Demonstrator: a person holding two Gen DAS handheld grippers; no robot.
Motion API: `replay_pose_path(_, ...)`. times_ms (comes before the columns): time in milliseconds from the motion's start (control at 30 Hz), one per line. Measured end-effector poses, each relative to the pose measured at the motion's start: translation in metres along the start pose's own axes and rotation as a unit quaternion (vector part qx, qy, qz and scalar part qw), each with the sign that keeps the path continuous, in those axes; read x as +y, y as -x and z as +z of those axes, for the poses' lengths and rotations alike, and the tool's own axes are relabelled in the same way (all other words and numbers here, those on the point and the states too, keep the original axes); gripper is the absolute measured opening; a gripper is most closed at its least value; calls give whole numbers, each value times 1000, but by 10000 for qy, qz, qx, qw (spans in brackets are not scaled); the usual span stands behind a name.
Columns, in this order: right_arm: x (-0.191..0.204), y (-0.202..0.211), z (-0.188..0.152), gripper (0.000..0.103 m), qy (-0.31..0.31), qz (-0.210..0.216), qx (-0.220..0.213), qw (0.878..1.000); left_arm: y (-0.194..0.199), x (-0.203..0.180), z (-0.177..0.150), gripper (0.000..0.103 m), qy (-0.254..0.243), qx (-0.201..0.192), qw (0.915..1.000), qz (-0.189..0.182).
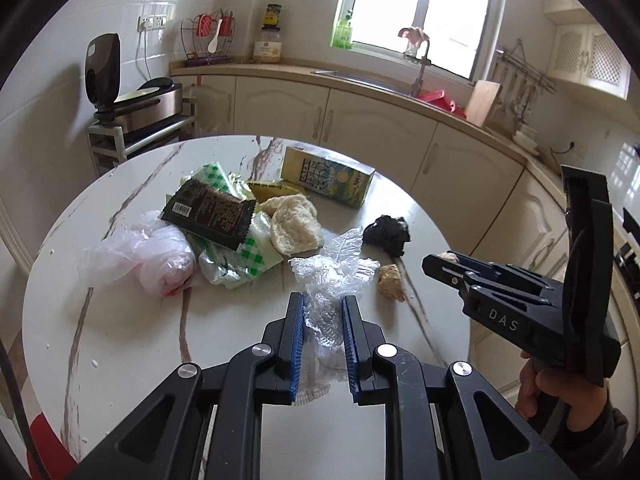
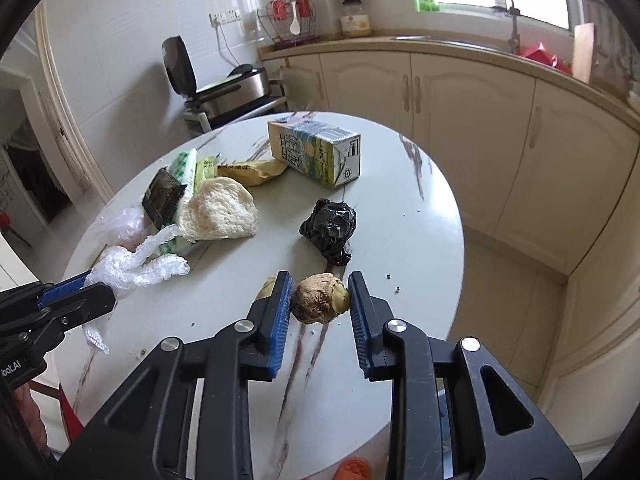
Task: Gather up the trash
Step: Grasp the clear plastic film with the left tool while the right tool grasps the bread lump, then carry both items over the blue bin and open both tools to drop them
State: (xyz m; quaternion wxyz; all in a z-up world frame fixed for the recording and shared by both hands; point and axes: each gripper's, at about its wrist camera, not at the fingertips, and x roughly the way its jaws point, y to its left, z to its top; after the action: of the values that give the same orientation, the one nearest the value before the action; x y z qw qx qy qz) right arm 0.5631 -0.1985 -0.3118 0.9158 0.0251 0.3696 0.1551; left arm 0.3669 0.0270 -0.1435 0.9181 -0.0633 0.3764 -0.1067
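Observation:
My left gripper [image 1: 323, 308] is shut on a crumpled clear plastic wrap [image 1: 332, 276], held just above the round marble table [image 1: 120, 340]; the wrap also shows in the right wrist view [image 2: 136, 264]. My right gripper [image 2: 320, 286] is shut on a brown lump of food scrap [image 2: 320, 298] over the table's near side. A second brown scrap [image 1: 391, 282] lies on the table. A black crumpled bag [image 2: 330, 230], a piece of bread [image 2: 220, 210], a milk carton [image 2: 316, 152], a pink plastic bag [image 1: 148, 258] and several wrappers [image 1: 212, 212] lie on the table.
Cream kitchen cabinets [image 2: 460, 92] with a counter and sink run behind the table. A metal rack with an appliance [image 1: 132, 112] stands at the far left. Something red [image 1: 44, 436] sits below the table's left edge.

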Motion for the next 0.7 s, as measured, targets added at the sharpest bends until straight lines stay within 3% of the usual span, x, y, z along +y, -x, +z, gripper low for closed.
replay_pose_path(100, -3, 25, -4, 27, -72, 63, -211, 9997, 15, -18, -1, 15, -141, -89, 9998, -80)
replay_pose_path(333, -35, 90, -22, 27, -163, -677, -684, 9952, 27, -94, -6, 15, -709, -74, 9966, -421)
replay_pose_path(533, -106, 126, -58, 27, -724, -1350, -651, 9861, -6, -179, -25, 15, -1331, 319, 9858, -970)
replay_pose_path(700, -171, 138, -91, 27, -1318, -1725, -493, 9749, -60, -234, -41, 15, -1641, 876, 9731, -1362)
